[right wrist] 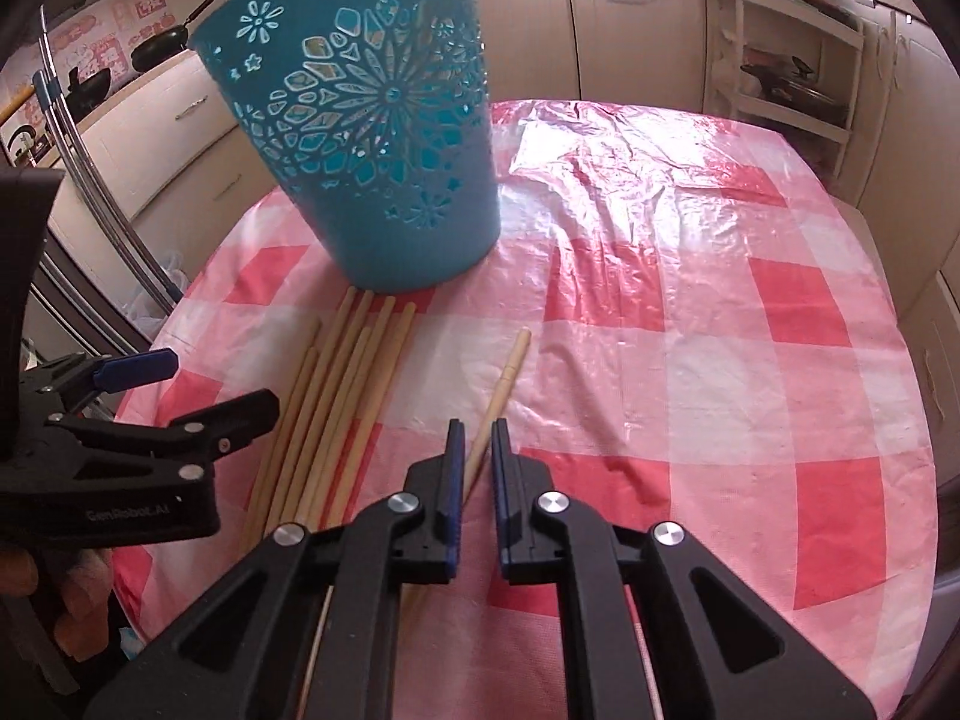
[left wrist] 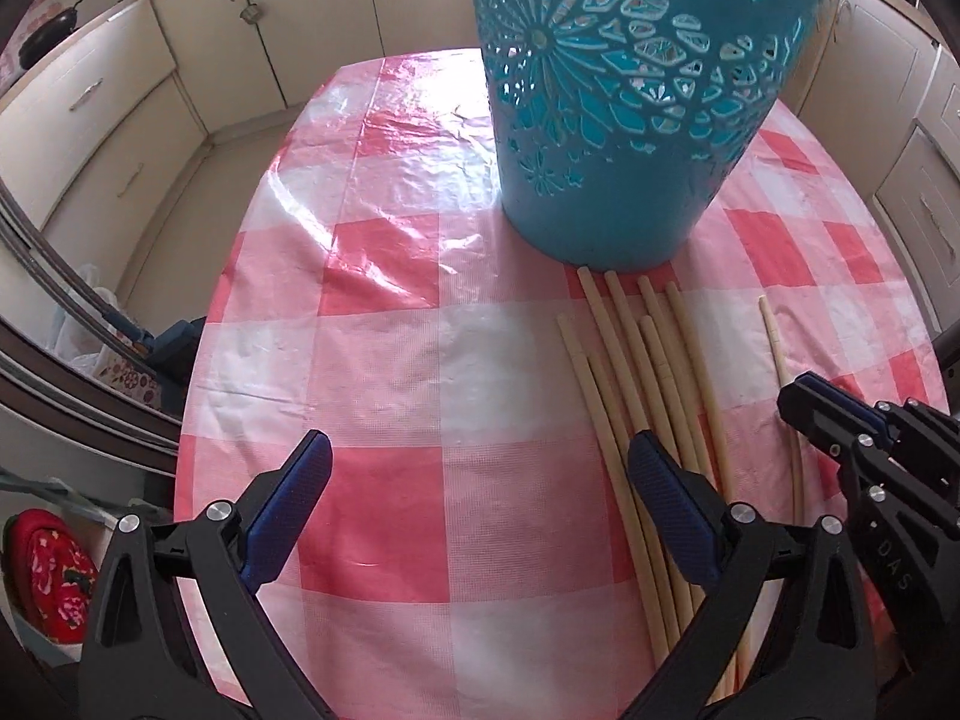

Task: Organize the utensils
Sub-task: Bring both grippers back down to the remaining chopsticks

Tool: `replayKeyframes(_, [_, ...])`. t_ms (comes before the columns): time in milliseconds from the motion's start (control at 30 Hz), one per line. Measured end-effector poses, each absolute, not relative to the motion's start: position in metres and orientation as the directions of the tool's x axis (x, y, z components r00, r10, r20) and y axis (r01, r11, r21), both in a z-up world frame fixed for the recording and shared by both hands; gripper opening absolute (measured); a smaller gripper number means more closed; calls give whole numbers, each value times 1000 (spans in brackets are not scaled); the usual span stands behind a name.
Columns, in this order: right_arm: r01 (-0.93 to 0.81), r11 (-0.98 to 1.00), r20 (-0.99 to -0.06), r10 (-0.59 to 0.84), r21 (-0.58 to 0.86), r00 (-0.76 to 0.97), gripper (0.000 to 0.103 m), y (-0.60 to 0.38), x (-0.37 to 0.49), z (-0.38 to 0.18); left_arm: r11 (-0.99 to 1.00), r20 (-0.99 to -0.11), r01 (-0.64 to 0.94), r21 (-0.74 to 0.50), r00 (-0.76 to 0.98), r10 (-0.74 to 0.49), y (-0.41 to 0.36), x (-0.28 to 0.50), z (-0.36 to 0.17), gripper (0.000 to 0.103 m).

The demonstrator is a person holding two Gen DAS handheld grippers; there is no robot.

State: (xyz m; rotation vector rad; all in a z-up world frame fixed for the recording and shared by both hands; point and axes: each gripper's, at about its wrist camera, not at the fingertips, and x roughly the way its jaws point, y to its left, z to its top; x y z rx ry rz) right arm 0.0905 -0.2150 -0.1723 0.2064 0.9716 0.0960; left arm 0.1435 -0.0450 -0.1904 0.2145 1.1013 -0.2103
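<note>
Flanking the teal basket (right wrist: 372, 138): bundled chopsticks (right wrist: 336, 396), left gripper (left wrist: 480, 480) agape, right gripper (right wrist: 477, 438) pinching a lone chopstick (right wrist: 510, 372).

kitchen backdrop around a checked table

a pink-and-white checked tablecloth (right wrist: 690, 312) lies glossy and creased; cream cabinets (left wrist: 96, 114) line the walls, a black frying pan (right wrist: 159, 48) sits on the counter, a white shelf rack (right wrist: 780, 78) stands nearby, a red floral cloth (left wrist: 54, 576) lies low.

Checked table (left wrist: 384, 360): basket (left wrist: 612, 138), chopsticks (left wrist: 654, 360).

Pale wooden chopsticks (right wrist: 336, 396) bunched flat before upright teal cut-out basket (right wrist: 372, 138) — one chopstick (right wrist: 507, 378) apart.
</note>
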Motion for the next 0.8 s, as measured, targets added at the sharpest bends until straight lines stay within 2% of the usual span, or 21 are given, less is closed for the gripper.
replayKeyframes(467, [11,961,-797,222,276,562,10,-225,92,-173,965,-899,251,72,435,-46,-43,149,-196,94])
replayKeyframes(533, [9,963,-795,218,270,566,10,-224,93,-173,964,-898,260,62,436,-60,-46,149,-196,91])
replayKeyframes(633, [13,964,-792,212,267,572,11,-224,95,-174,953,-891,301,29,439,-112,-51,150,-194,75])
replayKeyframes(700, [12,964,-793,211,266,571,11,-224,97,-174,934,-882,355,25,449,-147,-58,149,-191,51])
replayKeyframes(800, [-9,968,-802,212,250,558,11,-222,98,-173,910,-875,415,5,443,-198,-62,150,-190,22])
